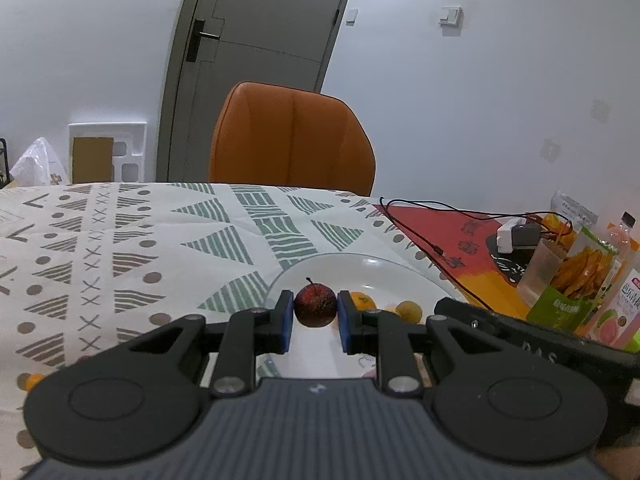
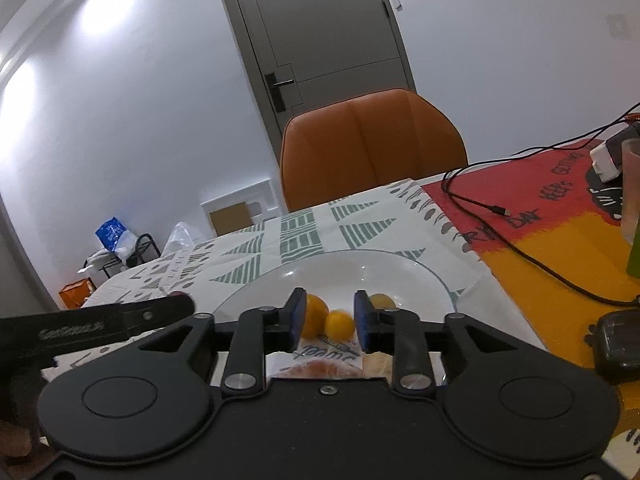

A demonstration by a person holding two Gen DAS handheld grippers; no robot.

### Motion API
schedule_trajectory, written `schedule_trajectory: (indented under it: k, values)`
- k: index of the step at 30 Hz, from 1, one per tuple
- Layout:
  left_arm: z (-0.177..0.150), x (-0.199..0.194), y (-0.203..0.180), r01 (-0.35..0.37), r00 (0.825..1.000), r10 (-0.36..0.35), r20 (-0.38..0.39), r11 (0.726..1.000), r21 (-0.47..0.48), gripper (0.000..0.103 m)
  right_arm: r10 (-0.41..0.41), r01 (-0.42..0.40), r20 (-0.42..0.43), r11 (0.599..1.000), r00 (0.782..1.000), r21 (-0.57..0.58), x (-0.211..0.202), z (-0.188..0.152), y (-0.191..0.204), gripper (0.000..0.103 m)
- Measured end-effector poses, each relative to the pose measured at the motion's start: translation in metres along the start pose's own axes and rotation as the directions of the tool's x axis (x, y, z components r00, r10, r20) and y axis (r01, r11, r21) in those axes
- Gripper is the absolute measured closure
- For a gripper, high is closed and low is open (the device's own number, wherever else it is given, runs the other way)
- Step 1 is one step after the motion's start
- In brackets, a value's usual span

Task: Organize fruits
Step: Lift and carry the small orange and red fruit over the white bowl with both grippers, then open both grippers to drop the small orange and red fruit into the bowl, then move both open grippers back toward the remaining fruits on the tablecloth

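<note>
My left gripper point(image 1: 316, 322) is shut on a small dark red apple point(image 1: 315, 306), held by its blue pads just above the near rim of a white plate point(image 1: 384, 272). An orange point(image 1: 363, 301) and a yellowish fruit point(image 1: 408, 311) lie on that plate to the apple's right. In the right wrist view my right gripper point(image 2: 330, 324) stands open low over the plate point(image 2: 360, 270). A small orange fruit point(image 2: 339, 323) shows between its fingers, untouched, with a larger orange point(image 2: 313, 315) to the left and a yellow-brown fruit point(image 2: 382, 301) to the right.
An orange chair point(image 1: 292, 136) stands behind the patterned tablecloth point(image 1: 120, 248). On the red and yellow mat point(image 2: 560, 240) lie a black cable point(image 2: 520, 248), a charger point(image 1: 516, 234) and snack bags point(image 1: 580, 276). A black device point(image 2: 616, 344) lies at the right, and a food wrapper point(image 2: 328, 360) sits under the right gripper.
</note>
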State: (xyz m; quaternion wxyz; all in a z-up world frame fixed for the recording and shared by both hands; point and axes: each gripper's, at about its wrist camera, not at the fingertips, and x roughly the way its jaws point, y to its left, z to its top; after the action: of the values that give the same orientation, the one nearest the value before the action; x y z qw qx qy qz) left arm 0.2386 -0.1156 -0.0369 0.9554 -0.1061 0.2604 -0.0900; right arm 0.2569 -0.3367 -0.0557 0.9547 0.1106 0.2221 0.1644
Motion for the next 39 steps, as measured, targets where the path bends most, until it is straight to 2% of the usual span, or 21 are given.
schedule_trajectory:
  k: [4, 6, 9, 11, 13, 14, 16, 17, 20, 25, 32, 36, 39]
  values:
    - [0.0, 0.002, -0.004, -0.002, 1.0, 0.002, -0.005, 1.0, 0.002, 0.081, -0.001, 0.001, -0.004, 1.0, 1.0, 0.001, -0.006, -0.006, -0.001, 0.062]
    - [0.001, 0.001, -0.005, -0.029, 1.0, 0.029, -0.008, 1.0, -0.004, 0.078, 0.001, -0.001, -0.011, 1.0, 1.0, 0.011, -0.009, -0.008, -0.002, 0.058]
    - [0.001, -0.002, -0.003, -0.029, 1.0, 0.028, -0.012, 0.999, -0.017, 0.075, 0.003, -0.002, -0.013, 1.0, 1.0, 0.021, -0.013, -0.012, -0.001, 0.049]
    - [0.001, -0.005, 0.0, -0.054, 0.998, 0.054, -0.016, 0.998, -0.022, 0.065, 0.001, 0.0, -0.015, 1.0, 1.0, 0.025, -0.016, -0.015, -0.001, 0.038]
    - [0.0, -0.011, 0.003, -0.085, 0.996, 0.085, -0.003, 0.996, -0.029, 0.045, -0.003, 0.003, -0.019, 1.0, 1.0, 0.029, -0.018, -0.017, 0.0, 0.032]
    - [-0.001, -0.015, 0.005, -0.1, 0.995, 0.101, 0.01, 0.994, -0.033, 0.041, -0.003, 0.004, -0.021, 0.999, 1.0, 0.032, -0.018, -0.018, 0.0, 0.027]
    - [-0.001, -0.021, 0.008, -0.122, 0.992, 0.123, 0.023, 0.992, -0.036, 0.027, -0.006, 0.007, -0.018, 0.999, 1.0, 0.038, -0.021, -0.019, 0.001, 0.016]
    - [-0.002, -0.023, 0.01, -0.132, 0.991, 0.133, 0.026, 0.991, -0.036, 0.025, -0.011, 0.012, -0.012, 0.999, 1.0, 0.038, -0.022, -0.019, 0.002, 0.009]
    - [-0.003, -0.031, 0.015, -0.143, 0.989, 0.144, 0.033, 0.989, -0.037, 0.023, -0.02, 0.02, 0.001, 0.999, 1.0, 0.041, -0.026, -0.019, 0.004, 0.002]
    - [-0.005, -0.041, 0.024, -0.199, 0.979, 0.201, 0.031, 0.979, -0.044, 0.021, -0.005, 0.004, 0.003, 0.997, 1.0, 0.074, -0.031, -0.02, 0.005, 0.0]
    - [-0.007, -0.054, 0.037, -0.242, 0.969, 0.244, 0.022, 0.968, -0.06, 0.02, -0.005, 0.004, 0.015, 0.998, 1.0, 0.061, -0.038, -0.022, 0.015, 0.0]
    - [-0.006, -0.062, 0.045, -0.254, 0.967, 0.256, 0.015, 0.965, -0.07, 0.015, -0.004, 0.003, 0.015, 0.999, 1.0, 0.043, -0.037, -0.022, 0.023, 0.0]
    - [-0.005, -0.069, 0.051, -0.267, 0.963, 0.268, 0.015, 0.962, -0.065, 0.015, 0.023, -0.023, 0.011, 0.999, 1.0, 0.046, -0.037, -0.022, 0.028, 0.0]
